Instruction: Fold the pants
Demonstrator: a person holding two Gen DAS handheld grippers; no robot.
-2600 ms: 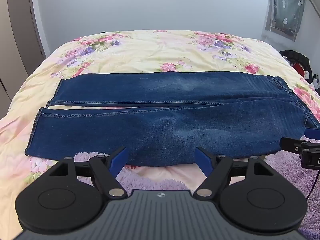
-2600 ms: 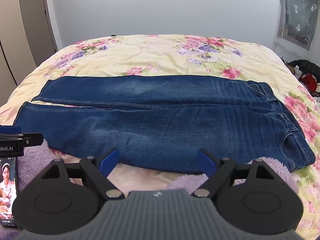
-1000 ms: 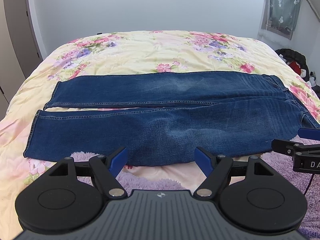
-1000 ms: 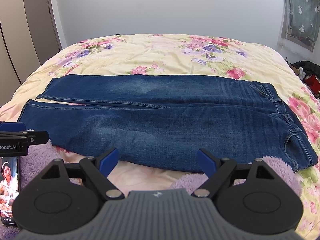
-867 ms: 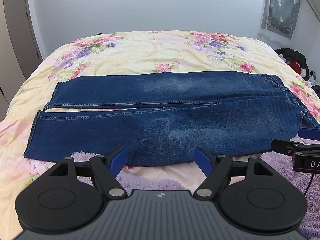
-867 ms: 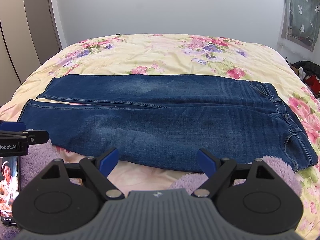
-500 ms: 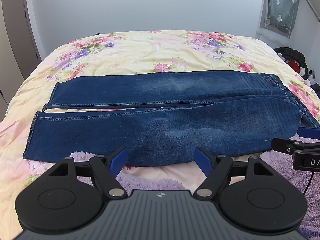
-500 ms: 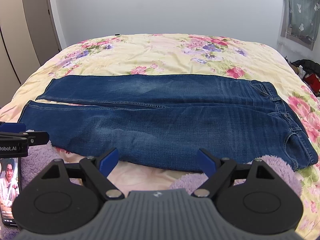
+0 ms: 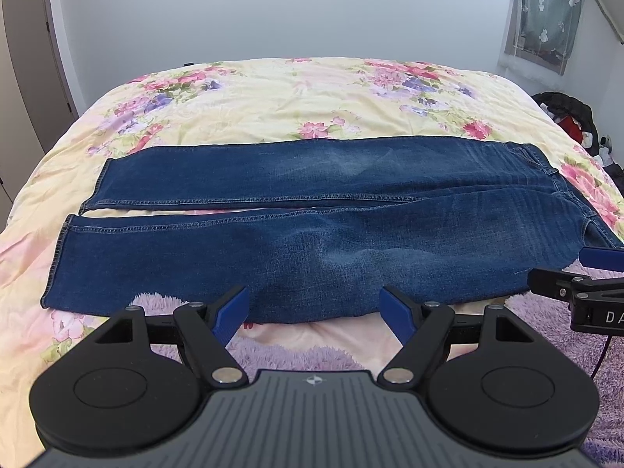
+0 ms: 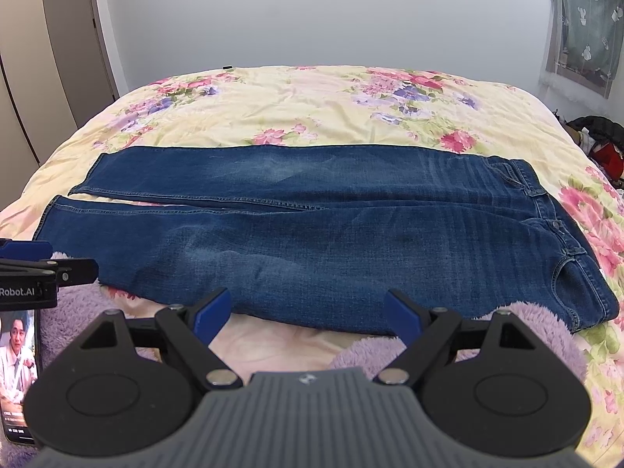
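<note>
Two grippers hover low over the near edge of the bed, neither one touching cloth. The left gripper (image 9: 314,310) has its blue-padded fingers spread wide apart with nothing between them, and the right gripper (image 10: 308,314) is the same, jaws apart and empty. Just beyond both sets of fingertips lie the jeans (image 10: 312,234), spread flat across the floral bedspread (image 10: 312,105), legs running toward the left and the waistband (image 10: 553,226) toward the right. Both legs lie side by side with a narrow gap opening between them near the hems (image 9: 58,261); the nearer leg's long edge sits closest to the grippers, partly over a fuzzy purple blanket (image 10: 526,323). Nothing is folded yet, so the first fold looks still to come. Denim like this is likely fairly heavy and somewhat stiff: it should hold a crease and not slip from the pads, but it will drag on the bedspread and sag in the middle if lifted at only one spot. Sensible holds, judging from the layout, would be the near leg's hem for the left gripper and the near end of the waistband for the right, pinching the full thickness at the stitched edges. A phone (image 10: 19,374) stands at the left margin of the right wrist view.
</note>
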